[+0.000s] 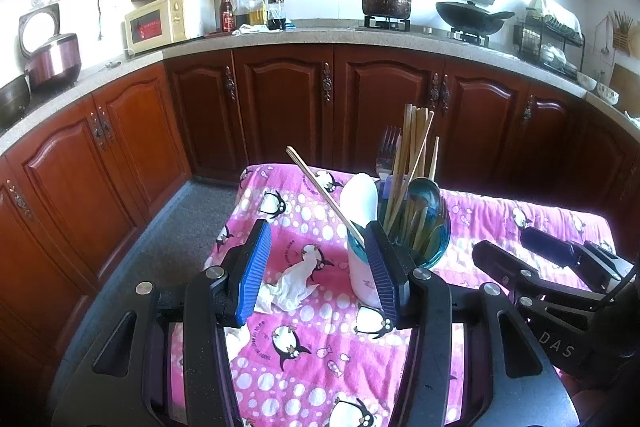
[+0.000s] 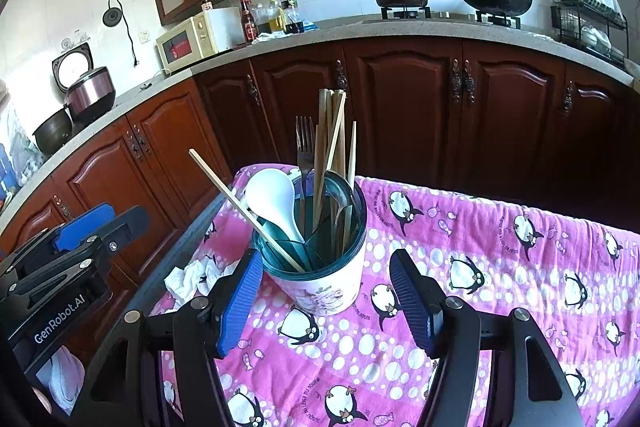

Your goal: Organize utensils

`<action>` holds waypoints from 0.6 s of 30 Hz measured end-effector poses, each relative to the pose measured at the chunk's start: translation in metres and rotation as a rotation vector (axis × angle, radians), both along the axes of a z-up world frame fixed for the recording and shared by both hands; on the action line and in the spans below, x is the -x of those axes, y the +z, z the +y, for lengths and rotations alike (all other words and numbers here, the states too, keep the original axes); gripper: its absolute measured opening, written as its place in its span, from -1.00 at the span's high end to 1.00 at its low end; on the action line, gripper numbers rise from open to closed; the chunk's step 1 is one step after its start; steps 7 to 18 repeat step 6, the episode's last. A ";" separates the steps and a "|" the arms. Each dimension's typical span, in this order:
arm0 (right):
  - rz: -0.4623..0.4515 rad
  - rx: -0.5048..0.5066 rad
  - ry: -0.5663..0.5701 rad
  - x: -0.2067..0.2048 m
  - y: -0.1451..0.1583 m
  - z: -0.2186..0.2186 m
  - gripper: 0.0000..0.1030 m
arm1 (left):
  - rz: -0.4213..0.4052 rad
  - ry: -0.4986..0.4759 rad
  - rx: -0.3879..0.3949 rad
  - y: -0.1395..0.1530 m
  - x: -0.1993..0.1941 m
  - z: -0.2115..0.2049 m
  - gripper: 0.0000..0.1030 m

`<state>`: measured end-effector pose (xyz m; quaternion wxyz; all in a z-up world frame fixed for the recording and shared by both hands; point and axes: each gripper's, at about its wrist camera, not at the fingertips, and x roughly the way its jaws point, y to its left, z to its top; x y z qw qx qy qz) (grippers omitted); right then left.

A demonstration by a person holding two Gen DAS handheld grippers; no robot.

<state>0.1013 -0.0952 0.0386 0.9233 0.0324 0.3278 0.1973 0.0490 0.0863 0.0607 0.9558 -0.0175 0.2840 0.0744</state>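
With both grippers' jaws apart and empty, your right gripper (image 2: 324, 301) is nearer: holder (image 2: 320, 275) at 12 o'clock, stray chopstick (image 2: 244, 211) leaning to 10; left gripper (image 1: 316, 267) sits beside it.

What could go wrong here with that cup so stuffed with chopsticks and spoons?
The utensil cup looks top-heavy, with tall chopsticks standing high, so a nudge from the open right gripper might tip it. One loose chopstick leans far out over the rim and could snag or flip out. The crumpled tissue lies between the left gripper's fingers.
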 end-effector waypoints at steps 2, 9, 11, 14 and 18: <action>0.003 0.002 -0.001 0.000 -0.001 0.000 -0.24 | -0.001 -0.008 0.003 -0.002 -0.001 -0.001 0.06; 0.017 0.009 -0.025 -0.003 -0.007 -0.013 -0.24 | 0.006 -0.016 0.009 -0.007 -0.004 -0.001 0.06; 0.017 0.009 -0.025 -0.003 -0.007 -0.013 -0.24 | 0.006 -0.016 0.009 -0.007 -0.004 -0.001 0.06; 0.017 0.009 -0.025 -0.003 -0.007 -0.013 -0.24 | 0.006 -0.016 0.009 -0.007 -0.004 -0.001 0.06; 0.017 0.009 -0.025 -0.003 -0.007 -0.013 -0.24 | 0.006 -0.016 0.009 -0.007 -0.004 -0.001 0.06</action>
